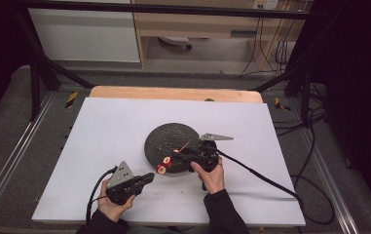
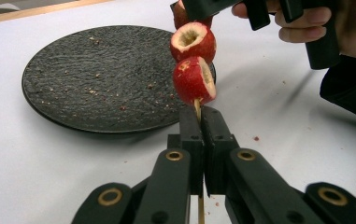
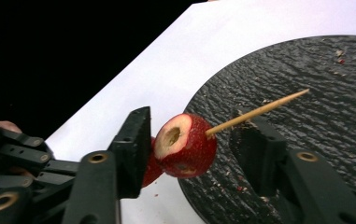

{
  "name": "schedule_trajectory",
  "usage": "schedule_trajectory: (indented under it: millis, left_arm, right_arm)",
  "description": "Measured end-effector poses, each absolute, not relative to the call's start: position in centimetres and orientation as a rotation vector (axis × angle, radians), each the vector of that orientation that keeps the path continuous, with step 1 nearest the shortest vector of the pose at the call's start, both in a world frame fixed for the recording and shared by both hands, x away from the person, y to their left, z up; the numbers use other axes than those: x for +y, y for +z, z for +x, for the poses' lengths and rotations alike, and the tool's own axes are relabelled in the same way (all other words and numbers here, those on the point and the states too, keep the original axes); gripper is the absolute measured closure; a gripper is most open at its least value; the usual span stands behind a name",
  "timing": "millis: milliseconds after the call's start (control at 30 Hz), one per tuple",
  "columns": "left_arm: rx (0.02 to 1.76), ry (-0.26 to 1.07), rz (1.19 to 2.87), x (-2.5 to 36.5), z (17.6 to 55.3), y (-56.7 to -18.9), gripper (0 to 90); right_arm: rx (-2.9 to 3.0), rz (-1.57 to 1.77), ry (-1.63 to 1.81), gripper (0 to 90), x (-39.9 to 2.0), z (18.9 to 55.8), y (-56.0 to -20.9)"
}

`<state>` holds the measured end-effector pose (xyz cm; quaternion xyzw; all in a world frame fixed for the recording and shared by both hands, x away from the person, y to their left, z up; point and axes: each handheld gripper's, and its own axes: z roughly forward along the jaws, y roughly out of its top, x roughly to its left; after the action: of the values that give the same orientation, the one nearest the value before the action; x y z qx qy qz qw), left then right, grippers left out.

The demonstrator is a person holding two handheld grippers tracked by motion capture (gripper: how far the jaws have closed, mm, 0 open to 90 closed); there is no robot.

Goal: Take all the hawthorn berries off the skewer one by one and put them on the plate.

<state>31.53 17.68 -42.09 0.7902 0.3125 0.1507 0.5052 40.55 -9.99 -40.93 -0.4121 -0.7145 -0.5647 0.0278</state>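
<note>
High view has both grippers down at the near edge of the dark round plate [image 1: 171, 140] on the white worktop [image 1: 110, 131]. Left gripper [image 2: 202, 122] has its jaws pressed together, pinching the wooden skewer [image 2: 197, 108] just under two red fruit pieces [image 2: 193, 80]. Right gripper [image 3: 189, 140] has its jaws spread on either side of the upper piece, which sits over the plate's edge.

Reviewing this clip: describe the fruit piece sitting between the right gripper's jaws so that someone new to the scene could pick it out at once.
Start at the round black plate on the white table; at its near edge a thin wooden skewer carries red fruit pieces. The left gripper pinches the skewer's lower end. The piece you want sits between the right gripper's open jaws, its pale hollowed core showing, farther up the skewer than the one beside the left gripper.
</note>
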Motion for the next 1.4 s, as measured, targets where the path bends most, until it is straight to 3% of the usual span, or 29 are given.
schedule_trajectory:
  millis: [333, 1400]
  left_arm:
    - [0.749, 0.367, 1.899, 17.7, 31.4, -42.0, 88.1]
    - [0.751, 0.381, 1.859, 18.7, 31.0, -41.5, 88.1]
  right_arm:
    - [-2.154, -1.265, -1.733, 61.3, -10.2, 40.7, -40.5]
    - [-2.179, -1.454, -1.874, 61.9, -14.3, 43.8, -36.4]
